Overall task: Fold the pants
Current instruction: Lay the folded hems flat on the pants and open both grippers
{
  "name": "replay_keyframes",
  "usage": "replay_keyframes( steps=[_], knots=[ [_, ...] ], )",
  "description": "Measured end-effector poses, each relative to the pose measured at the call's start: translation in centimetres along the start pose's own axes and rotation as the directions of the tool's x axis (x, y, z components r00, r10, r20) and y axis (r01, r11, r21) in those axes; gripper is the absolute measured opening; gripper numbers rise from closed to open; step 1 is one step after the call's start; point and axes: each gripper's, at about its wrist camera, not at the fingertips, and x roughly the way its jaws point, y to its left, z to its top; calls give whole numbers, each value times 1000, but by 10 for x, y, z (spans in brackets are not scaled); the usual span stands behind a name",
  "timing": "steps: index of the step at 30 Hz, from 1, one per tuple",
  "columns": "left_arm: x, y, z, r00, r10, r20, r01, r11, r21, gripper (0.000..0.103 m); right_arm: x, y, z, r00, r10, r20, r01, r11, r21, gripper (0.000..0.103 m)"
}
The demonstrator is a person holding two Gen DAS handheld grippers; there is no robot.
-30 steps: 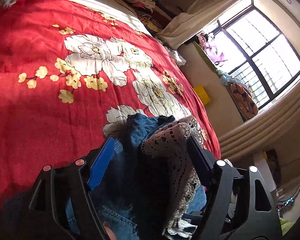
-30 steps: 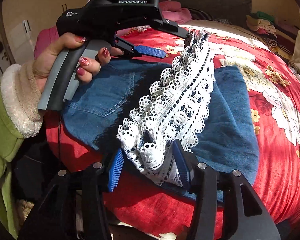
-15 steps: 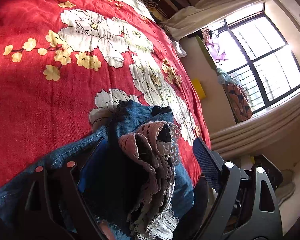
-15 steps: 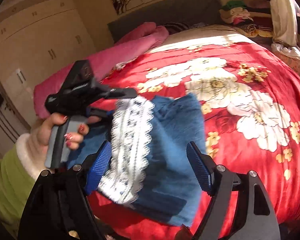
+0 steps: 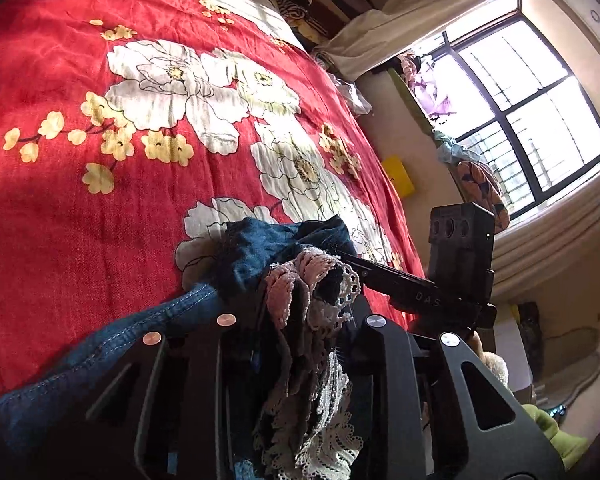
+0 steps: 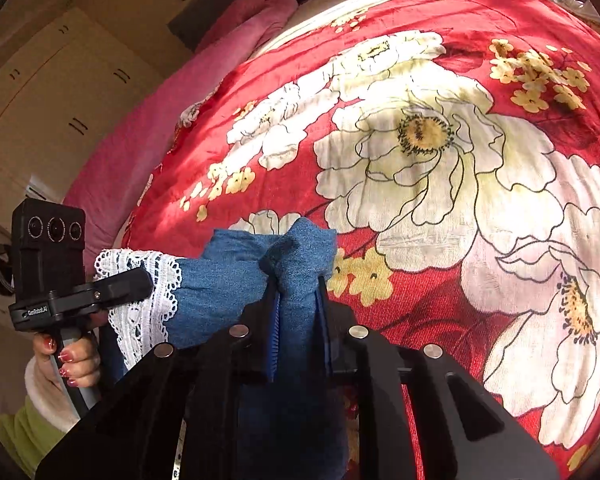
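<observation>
Nearest in the right wrist view, the right gripper [image 6: 298, 312] has its blue pads pinched on a bunched fold of the denim pants [image 6: 236, 276], while in the left wrist view the left gripper [image 5: 300, 320] is clamped on the lace-trimmed hem [image 5: 316, 292] of the same garment, so the pants hang gathered between the two tools at the near edge of the bed. The risk, as I judge it, lies in how little cloth each grip has: the right one holds a thick wad that could slide out under a pull, and the lace, being open and loose, could snag on a pad or stretch so the layers come down uneven and the fold goes crooked. With the grippers so close together, the hanging denim could also twist. Beyond them the red floral bedspread [image 6: 420, 140] is soft and rumpled, offering a yielding surface. Farther off lie a pink blanket [image 6: 204, 80], cream wardrobe doors [image 6: 60, 92] on the left, and a bright barred window [image 5: 532, 108] on the far right.
</observation>
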Motion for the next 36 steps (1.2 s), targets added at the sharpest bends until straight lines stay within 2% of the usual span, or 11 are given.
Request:
replay_keyframes(
  steps=[2, 6, 9, 11, 12, 14, 18, 20, 24, 31, 36],
  knots=[
    [5, 2, 5, 1000, 29, 5, -29, 1000, 11, 19, -6, -5, 3, 999, -21, 26, 20, 1000, 15, 12],
    [27, 13, 7, 993, 117, -27, -117, 993, -1, 18, 12, -8, -1, 994, -104, -15, 104, 994, -21, 12],
    [30, 19, 4, 991, 134, -26, -134, 991, -3, 19, 13, -14, -3, 996, -84, -17, 84, 996, 4, 15],
    [25, 18, 3, 989, 144, -17, -144, 990, -1, 23, 4, -13, -3, 997, -72, -5, 72, 997, 19, 28],
    [20, 16, 3, 989, 149, -7, -149, 989, 1, 32, -3, -10, -4, 997, -72, 9, 71, 997, 16, 34],
    [7, 13, 3, 990, 142, 20, -142, 990, -4, 40, -22, -2, -7, 996, -66, 52, 67, 998, -6, 55],
    [-29, 0, -5, 985, 140, 100, -139, 990, -15, 49, -57, 19, -26, 994, -43, 105, 51, 996, -67, 61],
    [-44, -7, -16, 981, 150, 120, -149, 989, -21, 52, -68, 28, -40, 993, -40, 110, 51, 993, -103, 67],
    [-62, -22, -58, 982, 145, 117, -145, 989, -12, 54, -83, 41, -73, 992, -58, 112, 75, 985, -154, 71],
    [-43, -41, -131, 996, 89, -6, -89, 995, -33, 54, -79, 25, -117, 996, -60, 68, 65, 995, -81, 74],
    [-23, -41, -149, 992, 110, -57, -115, 990, -87, 54, -75, 25, -132, 998, -47, 50, 50, 997, -59, 74]
  ],
)
